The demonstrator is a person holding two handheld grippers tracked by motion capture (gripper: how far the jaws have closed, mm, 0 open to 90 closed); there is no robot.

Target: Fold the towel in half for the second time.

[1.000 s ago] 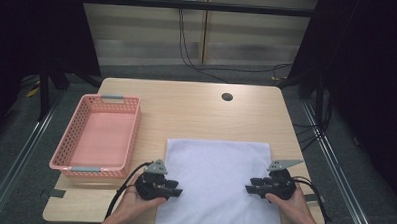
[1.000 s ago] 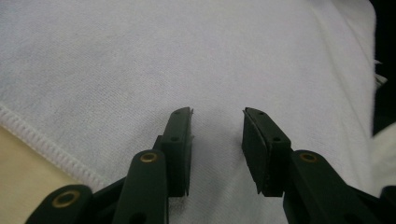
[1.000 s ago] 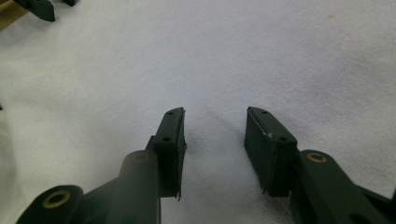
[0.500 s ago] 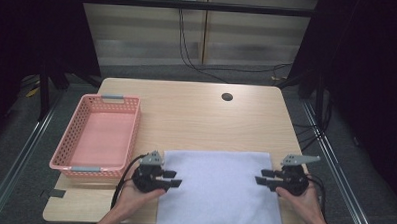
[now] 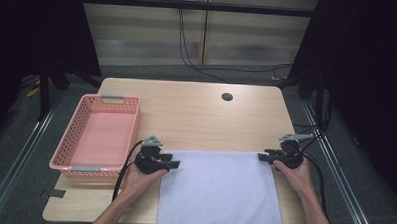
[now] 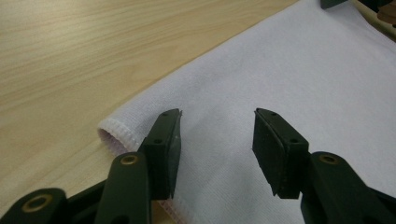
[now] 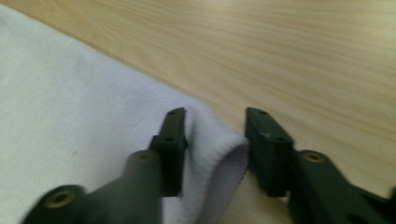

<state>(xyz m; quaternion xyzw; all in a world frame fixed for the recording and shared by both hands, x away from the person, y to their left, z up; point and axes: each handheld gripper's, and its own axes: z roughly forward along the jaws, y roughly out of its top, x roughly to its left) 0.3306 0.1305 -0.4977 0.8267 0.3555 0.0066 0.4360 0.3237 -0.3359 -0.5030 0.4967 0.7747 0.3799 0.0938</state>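
Note:
A white towel (image 5: 218, 193) lies flat on the wooden table (image 5: 196, 117), its near part hanging over the front edge. My left gripper (image 5: 175, 164) sits at the towel's far left corner. In the left gripper view its jaws (image 6: 217, 126) have just been opening and stand apart over the flat towel (image 6: 280, 70), gripping nothing. My right gripper (image 5: 261, 156) is at the far right corner. In the right gripper view its jaws (image 7: 215, 126) have just been closing, with a raised fold of the towel's corner (image 7: 224, 154) loose between them.
A pink plastic basket (image 5: 95, 138) stands at the table's left side, close to my left hand. A dark round hole (image 5: 227, 97) is in the tabletop near the far edge. Bare wood stretches beyond the towel. Cables trail from both grippers.
Both grippers have moved away from the person and outward, from the towel's side edges to its far corners. The towel's far edge now lies slightly nearer the person.

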